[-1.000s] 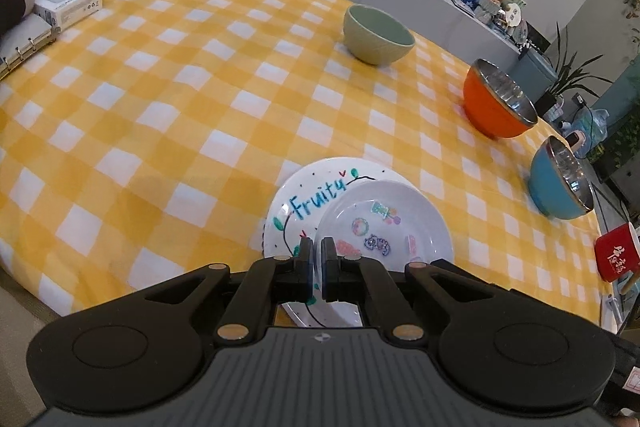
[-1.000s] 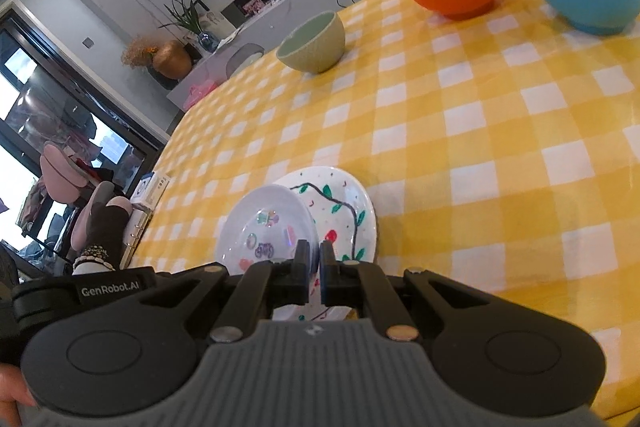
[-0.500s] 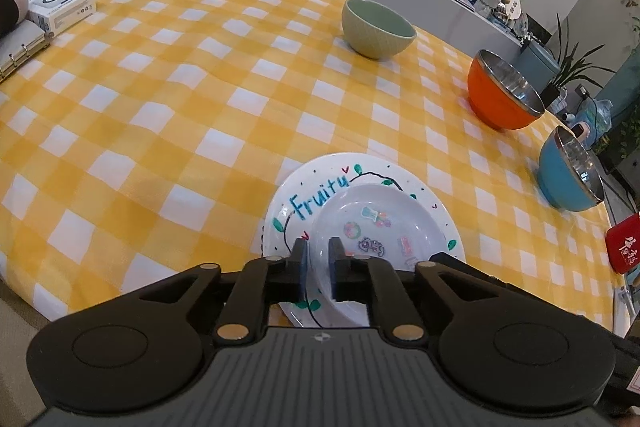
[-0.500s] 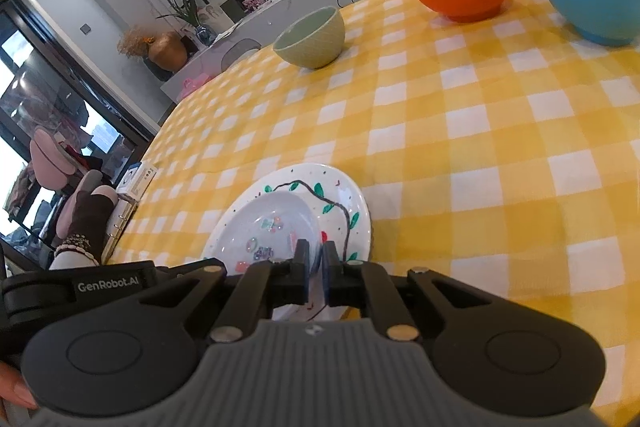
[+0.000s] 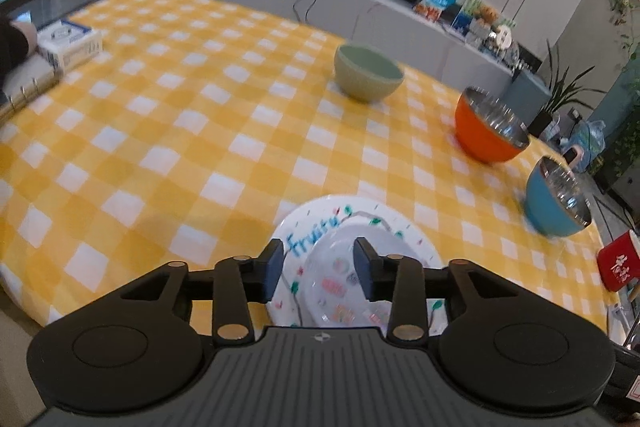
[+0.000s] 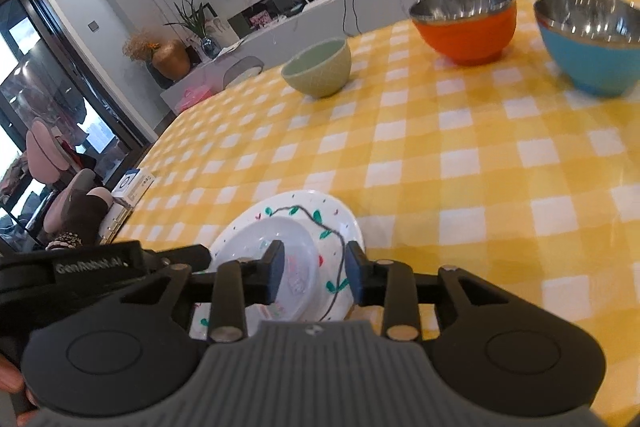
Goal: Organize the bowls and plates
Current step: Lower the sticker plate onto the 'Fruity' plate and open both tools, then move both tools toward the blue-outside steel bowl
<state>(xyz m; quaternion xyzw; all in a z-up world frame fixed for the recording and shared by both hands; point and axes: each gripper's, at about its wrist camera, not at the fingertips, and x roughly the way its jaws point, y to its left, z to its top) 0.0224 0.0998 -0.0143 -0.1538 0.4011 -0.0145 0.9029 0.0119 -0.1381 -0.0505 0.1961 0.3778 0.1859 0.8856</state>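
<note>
**Plates stacked, bowls waiting: how they will handle**

With both claws opening and nothing pressed between their pads, you hold nothing now. The left claw (image 5: 318, 263) and right claw (image 6: 312, 269) each hang just over the near edge of the table (image 5: 168, 131), where the small plate (image 5: 340, 279) sits on the large plate (image 5: 360, 215).

Expect both plates to be stiff, smooth and breakable, so they will likely slide on each other; take them by the rim, never the flat face.

Well apart, farther across the table, stand the green bowl (image 5: 368, 77), the orange bowl (image 5: 490, 133) and the blue bowl (image 5: 556, 201). The green one looks ceramic, so heavier and chip-prone. The other two appear steel-lined, probably lighter and slick. Pinch each over its wall at the rim, one pad inside, one outside.
</note>
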